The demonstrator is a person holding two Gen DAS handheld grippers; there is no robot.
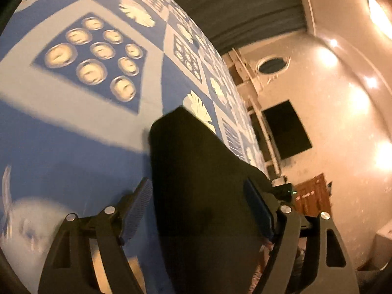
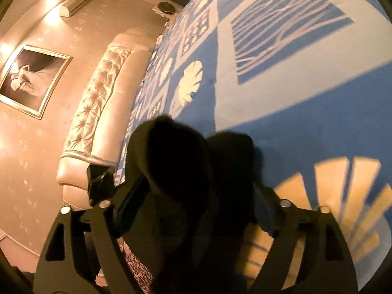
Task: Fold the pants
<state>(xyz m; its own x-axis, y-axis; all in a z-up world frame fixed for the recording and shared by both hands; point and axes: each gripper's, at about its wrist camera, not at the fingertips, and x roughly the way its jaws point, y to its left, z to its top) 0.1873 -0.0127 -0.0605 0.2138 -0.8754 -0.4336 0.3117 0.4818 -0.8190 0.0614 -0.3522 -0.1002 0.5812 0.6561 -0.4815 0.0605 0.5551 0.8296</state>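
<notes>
Both grippers, left gripper (image 1: 198,210) and right gripper (image 2: 196,208), have dark pants (image 1: 196,183) bunched between half-open jaws, above the bed (image 1: 73,147). Can't tell if they're pinching; a loose hold could let the fabric slip out.
</notes>
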